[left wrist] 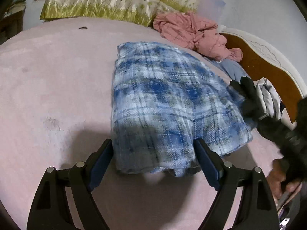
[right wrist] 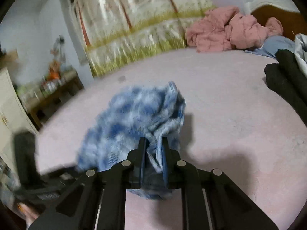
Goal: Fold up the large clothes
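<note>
A soft, fuzzy blue-and-white plaid garment (left wrist: 168,103) lies folded into a thick, roughly rectangular bundle on the pale pink, matte bed cover (left wrist: 53,88), its woven checks smeared by motion at the near edge. The left gripper (left wrist: 153,149) stands with its black jaws spread wide, one dark blue pad on either side of the bundle's near end, the cloth between them but not pinched. In the right wrist view the right gripper (right wrist: 154,143) has its jaws drawn narrow and clamped on a bunched, wrinkled fold of the same plaid garment (right wrist: 134,118), which rises in a loose, blurred hump ahead of the fingers and casts a shadow on the cover. Farther back, a crumpled pink garment (left wrist: 193,32) with thin check lines sits in a rumpled heap near the curved brown headboard (left wrist: 268,71) with its white carved trim. Beside it lies a flat light blue cloth (left wrist: 232,67), then a folded black garment (right wrist: 287,80) and a folded pale grey one (left wrist: 268,97), stacked close together at the bed's edge. Along the far side stretches a long cushion (left wrist: 99,5) printed with green grass and white flowers. A wooden side table (right wrist: 51,95) crowded with small blurred items stands off the bed.
</note>
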`<state>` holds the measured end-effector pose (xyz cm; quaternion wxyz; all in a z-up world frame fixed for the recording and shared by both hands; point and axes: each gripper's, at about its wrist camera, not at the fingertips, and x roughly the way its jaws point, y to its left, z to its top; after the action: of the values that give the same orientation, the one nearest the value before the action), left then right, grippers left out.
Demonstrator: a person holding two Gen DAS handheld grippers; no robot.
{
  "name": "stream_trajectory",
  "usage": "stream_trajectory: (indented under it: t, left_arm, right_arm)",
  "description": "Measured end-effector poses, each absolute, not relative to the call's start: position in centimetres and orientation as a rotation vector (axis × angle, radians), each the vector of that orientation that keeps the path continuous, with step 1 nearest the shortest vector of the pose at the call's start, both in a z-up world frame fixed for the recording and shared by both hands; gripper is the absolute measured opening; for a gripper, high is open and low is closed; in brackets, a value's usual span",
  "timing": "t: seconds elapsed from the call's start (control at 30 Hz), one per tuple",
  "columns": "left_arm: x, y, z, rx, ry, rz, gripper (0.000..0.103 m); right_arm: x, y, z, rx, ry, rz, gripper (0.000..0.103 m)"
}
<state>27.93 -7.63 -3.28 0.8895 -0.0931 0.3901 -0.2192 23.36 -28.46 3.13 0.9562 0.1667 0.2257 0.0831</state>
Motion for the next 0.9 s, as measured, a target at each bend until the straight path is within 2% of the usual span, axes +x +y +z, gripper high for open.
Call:
stream_trajectory:
  t: [0.03, 0.1, 0.13, 0.17, 0.33, 0.5, 0.53, 0.6, 0.63, 0.73, 0.9]
  left_arm:
    - [28.0, -7.6, -3.6, -0.194, 0.825, -0.455, 0.084]
    - [27.9, -7.7, -3.8, -0.185, 0.839, -0.453, 0.084]
    - [28.0, -7.9, -3.7, -0.173, 0.841, -0.447, 0.084]
    - [28.0, -8.0, -3.6, -0.163, 0.843, -0.441, 0.084]
    - [28.1, -8.9, -3.4, -0.104, 0.852, -0.405, 0.084]
    - [28.1, -8.8, -3.3, -0.13, 0.854, -0.432, 0.084]
    - [28.1, -8.4, -3.2, -0.151, 0.844, -0.448, 0.083]
    - [27.6, -7.3, -2.4, -0.21, 0.781, -0.461, 0.082]
    - [26.9, -6.6, -1.4, -0.235, 0.703, -0.442, 0.082]
    - [24.8, -5.3, 0.9, -0.212, 0.501, -0.368, 0.083]
    - [25.6, -4.8, 0.7, -0.235, 0.525, -0.391, 0.084]
  right_arm:
    - [22.6, -28.7, 3.5, 0.342, 0.406, 0.161, 0.021]
    - [21.7, -28.8, 4.0, 0.339, 0.34, 0.167, 0.054]
    - [21.7, -28.7, 4.0, 0.338, 0.344, 0.186, 0.081]
    - [22.2, -28.4, 3.7, 0.335, 0.378, 0.214, 0.083]
    - [26.5, -26.2, 0.7, 0.247, 0.695, 0.174, 0.083]
    - [27.4, -27.7, -1.3, 0.374, 0.795, 0.218, 0.083]
    - [27.4, -28.3, -1.4, 0.405, 0.8, 0.227, 0.083]
    - [27.5, -29.5, -1.5, 0.469, 0.78, 0.245, 0.077]
    - [27.4, -29.6, -1.2, 0.459, 0.765, 0.259, 0.067]
    - [26.6, -28.4, -0.3, 0.339, 0.71, 0.212, 0.057]
    - [23.6, -27.3, 0.6, 0.195, 0.618, 0.095, 0.053]
